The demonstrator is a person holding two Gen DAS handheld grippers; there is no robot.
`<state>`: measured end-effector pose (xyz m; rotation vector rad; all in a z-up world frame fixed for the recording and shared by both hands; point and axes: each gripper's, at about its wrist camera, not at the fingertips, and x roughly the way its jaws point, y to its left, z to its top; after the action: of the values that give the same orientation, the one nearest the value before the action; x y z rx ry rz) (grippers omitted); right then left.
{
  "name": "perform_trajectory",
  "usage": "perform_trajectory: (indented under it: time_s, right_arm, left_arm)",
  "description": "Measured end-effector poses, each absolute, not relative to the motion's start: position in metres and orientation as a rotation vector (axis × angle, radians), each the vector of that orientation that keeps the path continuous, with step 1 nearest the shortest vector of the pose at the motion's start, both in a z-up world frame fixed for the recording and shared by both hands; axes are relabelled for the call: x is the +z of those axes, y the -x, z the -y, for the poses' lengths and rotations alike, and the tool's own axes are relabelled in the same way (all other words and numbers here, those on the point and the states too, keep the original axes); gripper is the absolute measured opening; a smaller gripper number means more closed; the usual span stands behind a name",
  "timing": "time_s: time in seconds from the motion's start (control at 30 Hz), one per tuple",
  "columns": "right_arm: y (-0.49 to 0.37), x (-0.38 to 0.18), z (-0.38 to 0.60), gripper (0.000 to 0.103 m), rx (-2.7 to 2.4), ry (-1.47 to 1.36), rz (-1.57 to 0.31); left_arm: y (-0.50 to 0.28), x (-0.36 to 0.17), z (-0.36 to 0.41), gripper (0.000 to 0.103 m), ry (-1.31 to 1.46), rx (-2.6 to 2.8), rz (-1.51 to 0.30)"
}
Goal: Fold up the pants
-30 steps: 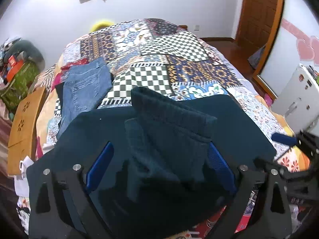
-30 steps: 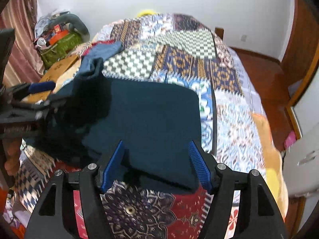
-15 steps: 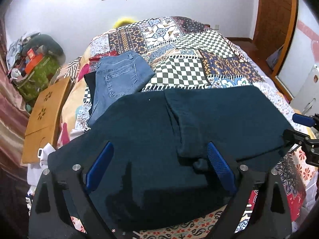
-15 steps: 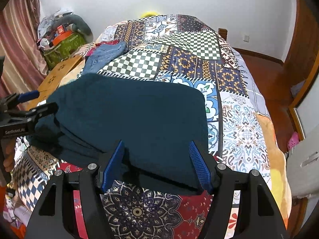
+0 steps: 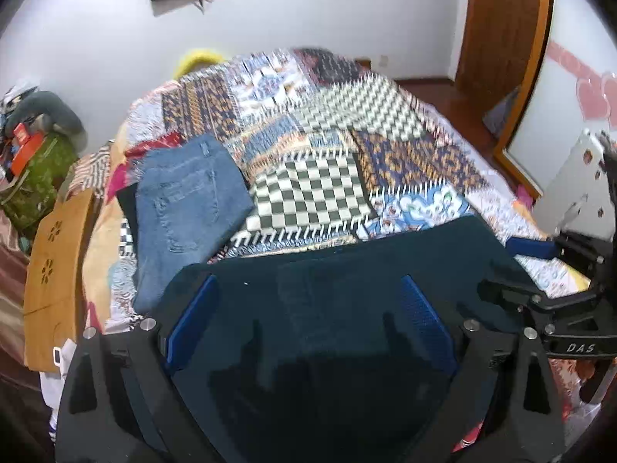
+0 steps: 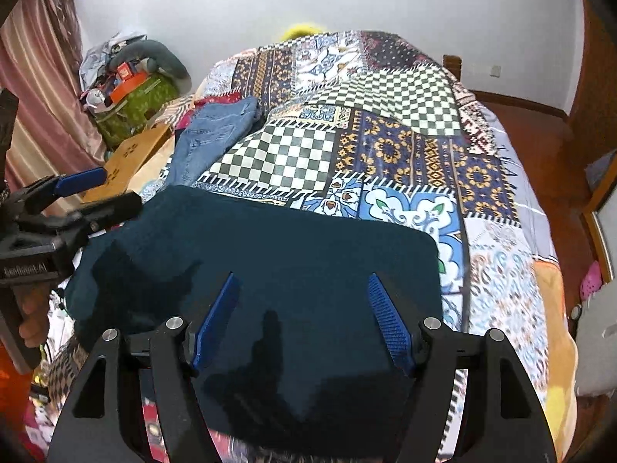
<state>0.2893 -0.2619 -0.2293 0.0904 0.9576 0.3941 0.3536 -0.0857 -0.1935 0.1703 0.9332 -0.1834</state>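
Observation:
Dark teal pants (image 5: pixel 424 247) (image 6: pixel 308 239) lie folded into a flat rectangle at the near end of the patchwork bed (image 5: pixel 316 189) (image 6: pixel 385 115). My left gripper (image 5: pixel 308 279) hovers over their left part, blue pads wide apart, nothing pinched. It also shows at the left edge of the right wrist view, left gripper (image 6: pixel 115 189) beside the pants' left edge. My right gripper (image 6: pixel 300 274) hangs over the right part; its jaws are opening, with the cloth lying below them and not pressed. In the left wrist view the right gripper (image 5: pixel 501 266) sits at the pants' right edge.
Folded blue jeans (image 5: pixel 185 200) (image 6: pixel 216 131) lie on the bed's left side, just past the pants. A wooden board (image 5: pixel 50 270) and a green bag (image 5: pixel 34 177) stand left of the bed. A white cabinet (image 5: pixel 570 189) and a wooden door (image 5: pixel 497 27) are on the right.
The fold of teal cloth that stood bunched between my left fingers now lies flat on the pants. Both grippers have drawn back from the cloth.

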Motion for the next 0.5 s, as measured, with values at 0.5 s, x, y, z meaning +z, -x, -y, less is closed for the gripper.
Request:
perform_trajectory:
  time_s: [0.5]
  right_arm:
    - [-0.279,-0.271,0.266,0.070,0.427,-0.036,-1.044]
  left_arm:
    - [-0.353,-0.256,0.071,0.099,-0.165,-0.192,-1.103]
